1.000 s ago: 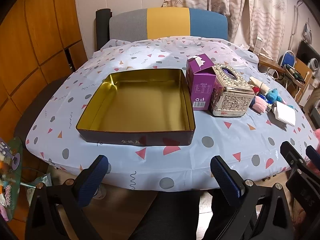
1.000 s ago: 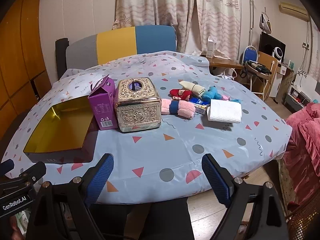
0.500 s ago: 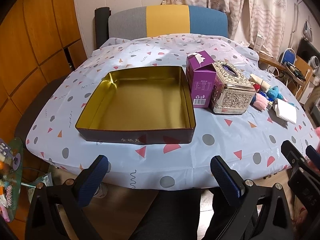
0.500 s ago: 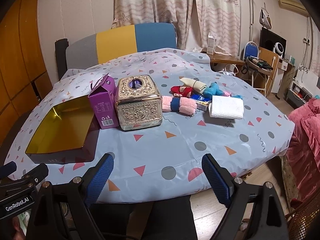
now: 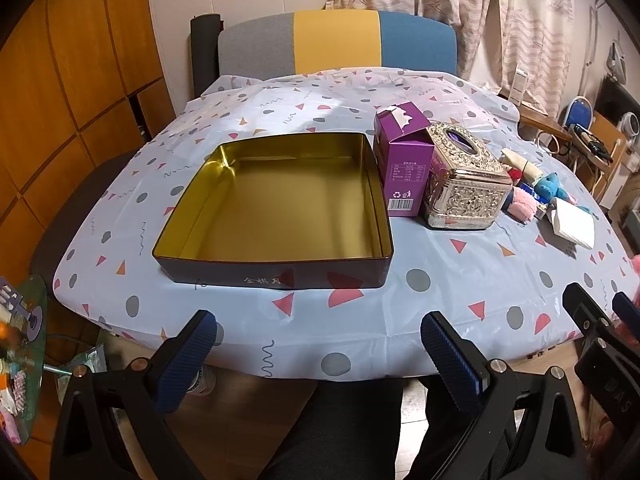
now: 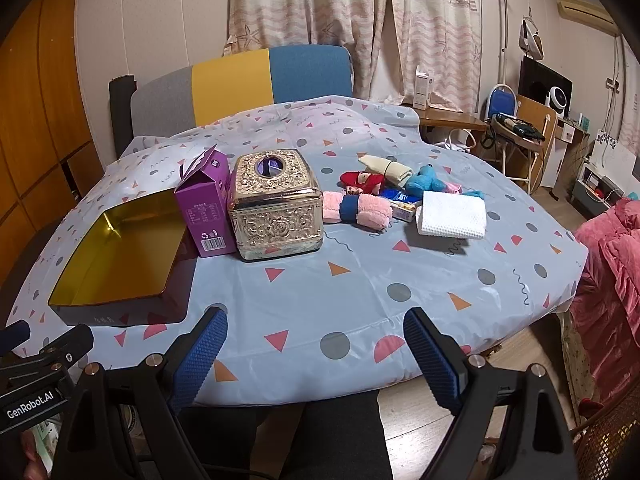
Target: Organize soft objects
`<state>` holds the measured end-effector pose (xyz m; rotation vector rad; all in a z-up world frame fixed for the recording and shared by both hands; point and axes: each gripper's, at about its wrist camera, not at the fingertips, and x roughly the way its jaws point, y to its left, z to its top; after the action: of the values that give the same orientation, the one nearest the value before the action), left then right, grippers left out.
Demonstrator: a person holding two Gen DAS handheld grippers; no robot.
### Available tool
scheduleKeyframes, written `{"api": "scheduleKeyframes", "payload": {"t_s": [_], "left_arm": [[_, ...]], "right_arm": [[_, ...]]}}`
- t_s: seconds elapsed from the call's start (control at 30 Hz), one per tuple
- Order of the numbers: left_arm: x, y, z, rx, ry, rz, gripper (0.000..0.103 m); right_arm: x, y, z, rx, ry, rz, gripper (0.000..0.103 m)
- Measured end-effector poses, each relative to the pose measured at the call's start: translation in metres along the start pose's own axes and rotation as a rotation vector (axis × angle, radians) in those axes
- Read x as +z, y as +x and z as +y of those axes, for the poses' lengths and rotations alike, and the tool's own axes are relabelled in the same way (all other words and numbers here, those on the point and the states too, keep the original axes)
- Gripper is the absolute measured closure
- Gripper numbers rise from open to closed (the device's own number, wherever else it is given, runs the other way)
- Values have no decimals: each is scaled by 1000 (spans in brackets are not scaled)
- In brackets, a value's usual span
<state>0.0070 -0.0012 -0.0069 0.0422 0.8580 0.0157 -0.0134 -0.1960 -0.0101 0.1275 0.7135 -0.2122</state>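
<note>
An empty gold-lined tin box (image 5: pixel 276 268) (image 6: pixel 68 300) lies open on the table's left side. Soft objects lie in a cluster at the right: a pink rolled towel with a blue band (image 6: pixel 358 208) (image 5: pixel 522 206), a red plush (image 6: pixel 362 181), a cream roll (image 6: pixel 386 166), a blue plush toy (image 6: pixel 426 179) (image 5: pixel 548 186) and a folded white cloth (image 6: pixel 450 220) (image 5: pixel 574 228). My left gripper (image 5: pixel 316 344) is open and empty, below the table's front edge before the tin. My right gripper (image 6: pixel 316 340) is open and empty at the front edge, short of the cluster.
A purple carton (image 5: pixel 404 160) (image 6: pixel 206 210) and an ornate metal tissue box (image 5: pixel 464 180) (image 6: pixel 276 204) stand between the tin and the soft objects. A colour-block chair (image 5: pixel 336 42) stands behind the table. A pink bedspread (image 6: pixel 612 280) is at the right.
Both grippers have risen and edged slightly toward the table. Both stay open and empty. Nothing on the table has moved.
</note>
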Motion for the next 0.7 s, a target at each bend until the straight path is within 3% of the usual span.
{"api": "scheduleKeyframes", "payload": {"t_s": [0.7], "left_arm": [[-2, 5, 1, 2, -6, 15, 0]], "right_arm": [[-1, 0, 1, 3, -3, 1, 11]]}}
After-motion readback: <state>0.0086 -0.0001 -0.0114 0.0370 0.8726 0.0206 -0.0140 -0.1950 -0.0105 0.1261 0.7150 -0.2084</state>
